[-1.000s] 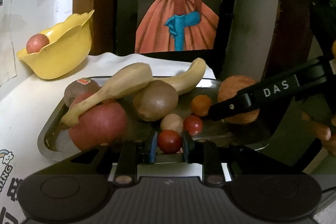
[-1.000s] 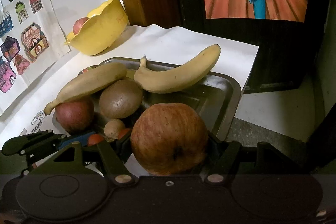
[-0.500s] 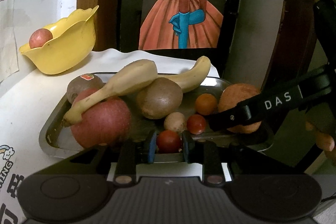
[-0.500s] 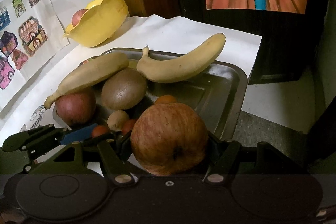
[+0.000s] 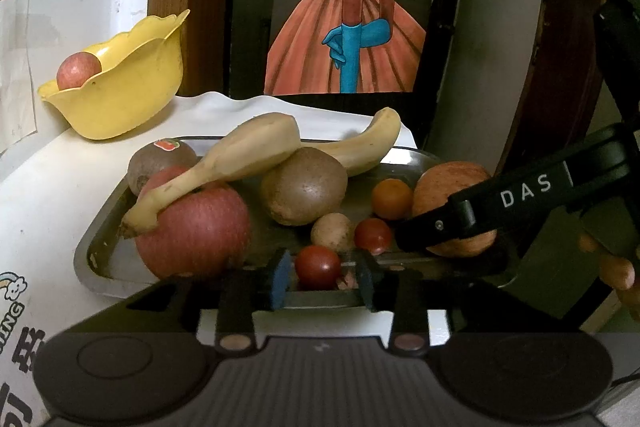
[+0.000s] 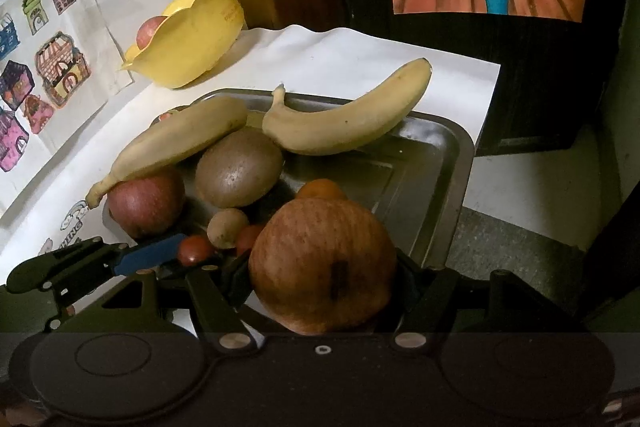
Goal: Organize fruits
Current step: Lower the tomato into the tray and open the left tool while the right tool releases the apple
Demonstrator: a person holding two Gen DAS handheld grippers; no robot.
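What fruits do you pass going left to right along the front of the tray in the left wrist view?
Big red apple → cherry tomato between the left gripper fingers → second tomato → apple held in the right gripper.

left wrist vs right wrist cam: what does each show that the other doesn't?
Left wrist only: the sticker-topped kiwi behind the red apple, fully visible; the right gripper's side arm marked DAS; the person's fingers at far right.

Right wrist only: the house drawings on the wall; the tray's bare right half; the floor beyond the table edge.

Both: yellow bowl with an apple inside, two bananas, the large kiwi, the cherry tomato between the left jaws, and the apple held in the right jaws.
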